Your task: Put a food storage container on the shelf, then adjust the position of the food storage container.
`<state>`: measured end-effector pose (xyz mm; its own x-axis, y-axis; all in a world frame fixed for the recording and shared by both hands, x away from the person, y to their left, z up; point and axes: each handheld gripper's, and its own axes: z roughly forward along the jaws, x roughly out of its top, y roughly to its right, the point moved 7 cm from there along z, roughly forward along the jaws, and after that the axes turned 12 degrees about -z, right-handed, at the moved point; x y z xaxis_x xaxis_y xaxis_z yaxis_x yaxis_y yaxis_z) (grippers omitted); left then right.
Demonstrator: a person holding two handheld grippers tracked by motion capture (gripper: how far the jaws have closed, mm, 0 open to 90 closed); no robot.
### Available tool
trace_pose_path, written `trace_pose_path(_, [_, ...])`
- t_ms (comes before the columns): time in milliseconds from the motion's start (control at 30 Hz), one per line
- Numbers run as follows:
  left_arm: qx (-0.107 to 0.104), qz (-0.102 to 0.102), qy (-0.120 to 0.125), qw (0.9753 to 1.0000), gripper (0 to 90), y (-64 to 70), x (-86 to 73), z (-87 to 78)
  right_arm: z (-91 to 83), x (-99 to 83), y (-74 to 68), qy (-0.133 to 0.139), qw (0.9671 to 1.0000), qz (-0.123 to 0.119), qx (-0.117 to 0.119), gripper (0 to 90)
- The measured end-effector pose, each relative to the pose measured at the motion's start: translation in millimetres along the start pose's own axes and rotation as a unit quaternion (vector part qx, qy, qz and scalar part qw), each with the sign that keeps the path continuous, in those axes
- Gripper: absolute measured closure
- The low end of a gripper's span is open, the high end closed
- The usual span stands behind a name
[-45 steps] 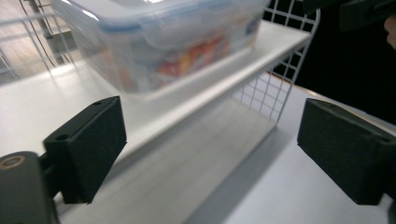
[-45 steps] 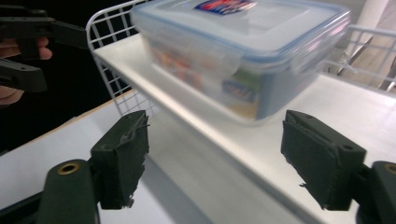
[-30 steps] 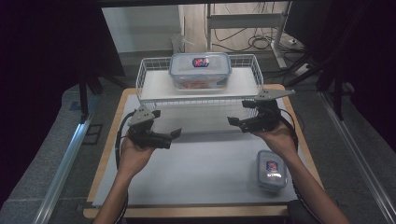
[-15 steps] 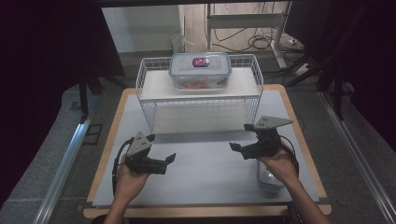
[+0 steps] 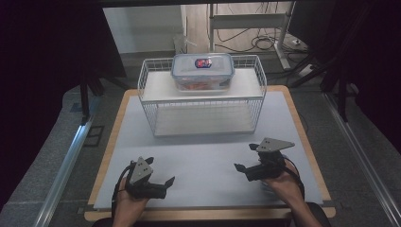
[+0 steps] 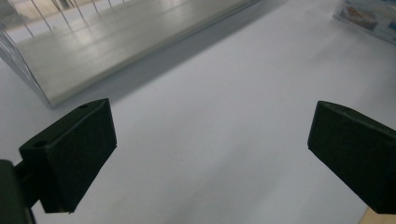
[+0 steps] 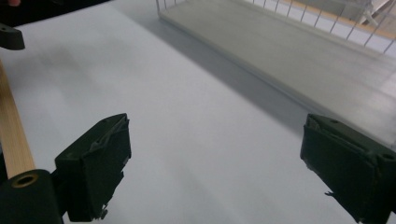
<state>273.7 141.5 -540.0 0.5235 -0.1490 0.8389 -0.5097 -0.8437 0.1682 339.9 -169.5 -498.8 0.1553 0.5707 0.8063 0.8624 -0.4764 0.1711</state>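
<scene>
Both grippers low over the table, empty
Left gripper (image 5: 163, 183) and right gripper (image 5: 242, 170) gape wide, holding nothing; a container (image 5: 269, 188), seemingly, lies under the right hand.

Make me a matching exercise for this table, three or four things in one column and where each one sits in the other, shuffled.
Things:
1. food container
2. wire rack
3. left claw
4. right claw

Places:
A. near right of the table
B. on the rack's top shelf
C. near left of the table
D. far middle of the table

Pairs: 1-B, 2-D, 3-C, 4-A
</scene>
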Motion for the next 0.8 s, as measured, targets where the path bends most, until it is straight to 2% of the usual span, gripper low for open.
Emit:
trace_pose_path(267, [0.018, 0.037, -0.016, 0.9990, 1.3, 3.2, -5.2, 5.9, 2.0, -14.9, 3.0, -0.030, 0.9995, 0.009, -0.010, 6.5])
trace_pose_path(333, [0.019, 0.035, -0.015, 0.9991, 1.3, 2.2, -4.8, 5.3, 3.0, -17.6, 2.5, -0.040, 0.9991, 0.011, -0.007, 4.6])
trace_pose_path(433, [0.016, 0.023, -0.007, 0.9996, 1.3, 0.7, -3.9, 3.8, 4.0, -21.2, 2.1, -0.049, 0.9988, 0.005, -0.008, 2.3])
trace_pose_path(567, [0.019, 0.023, -0.006, 0.9995, 1.3, -0.6, -3.6, 3.2, 2.6, -22.7, 3.6, -0.049, 0.9987, 0.014, -0.007, 1.6])
trace_pose_path(700, [0.020, 0.025, -0.007, 0.9995, 1.3, -1.3, -4.3, 3.1, -1.9, -22.5, 8.4, -0.047, 0.9984, 0.025, -0.016, 11.4])
trace_pose_path(800, [0.022, 0.024, -0.005, 0.9995, 1.3, -1.5, -3.8, 2.1, -8.8, -23.3, 12.1, -0.052, 0.9979, 0.030, -0.023, 28.3])
